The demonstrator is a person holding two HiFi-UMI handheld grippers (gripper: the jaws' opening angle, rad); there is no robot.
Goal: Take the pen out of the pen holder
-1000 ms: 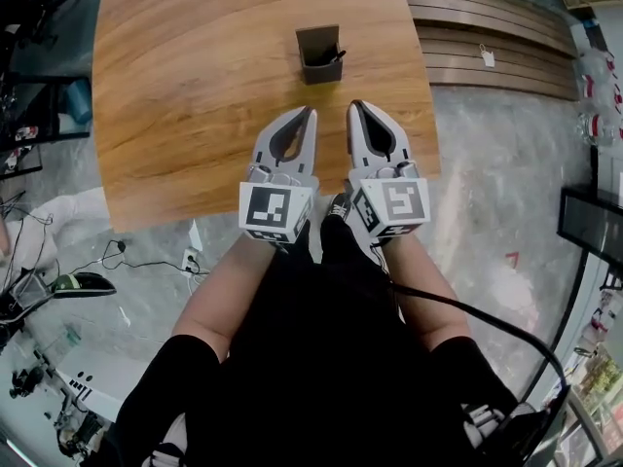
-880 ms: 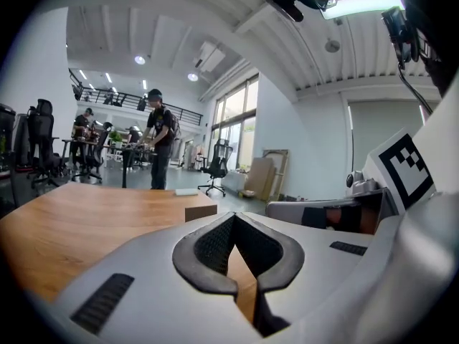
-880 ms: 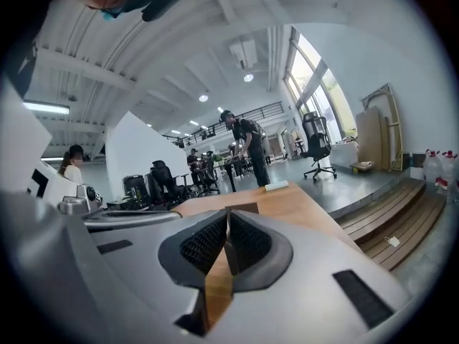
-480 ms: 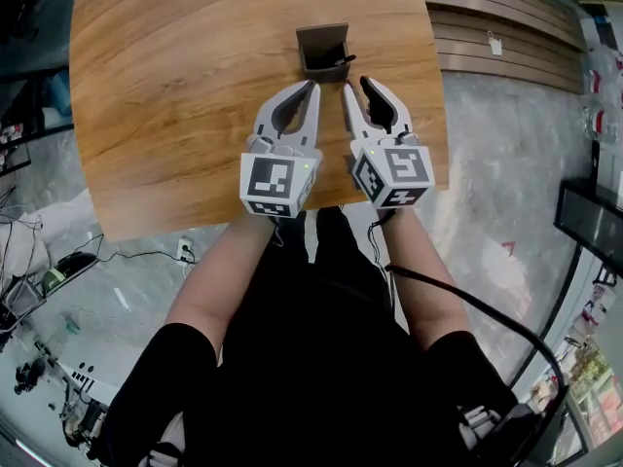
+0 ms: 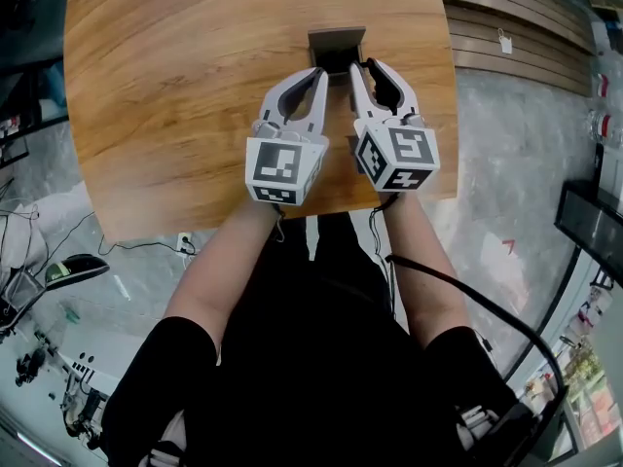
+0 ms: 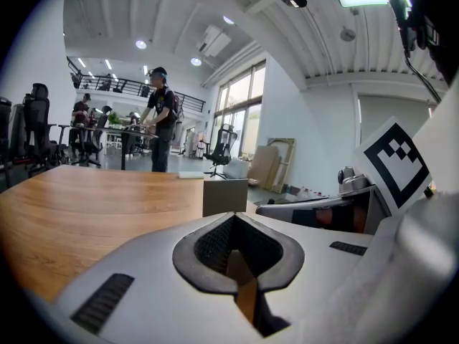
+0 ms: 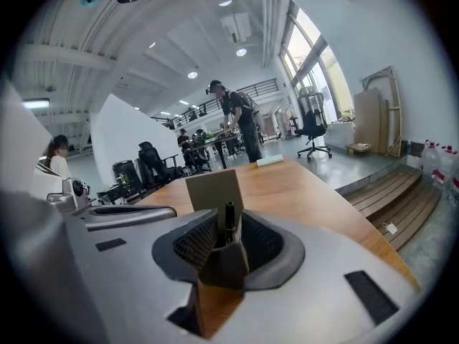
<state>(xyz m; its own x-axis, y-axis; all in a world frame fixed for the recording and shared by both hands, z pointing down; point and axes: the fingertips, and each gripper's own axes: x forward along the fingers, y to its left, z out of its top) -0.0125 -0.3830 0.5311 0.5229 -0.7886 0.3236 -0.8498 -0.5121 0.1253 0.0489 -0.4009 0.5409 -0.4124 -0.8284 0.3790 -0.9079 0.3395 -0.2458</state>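
Wooden desk (image 5: 175,86) under both my grippers, seen from above. Left gripper (image 5: 319,72) sits over the desk, its jaws closed tip to tip with nothing between them, tips just short of the pen holder (image 5: 337,39) and slightly to its left. Right gripper (image 5: 362,66) is at the holder's front edge, its jaws narrowly parted, one either side of the holder's opening. The holder is a dark square box, upright near the desk's far edge. Pen (image 7: 229,224), black, stands upright in the holder, right in the gap between my right jaws, nearer the right-hand pad; neither pad is clearly pressing on it.
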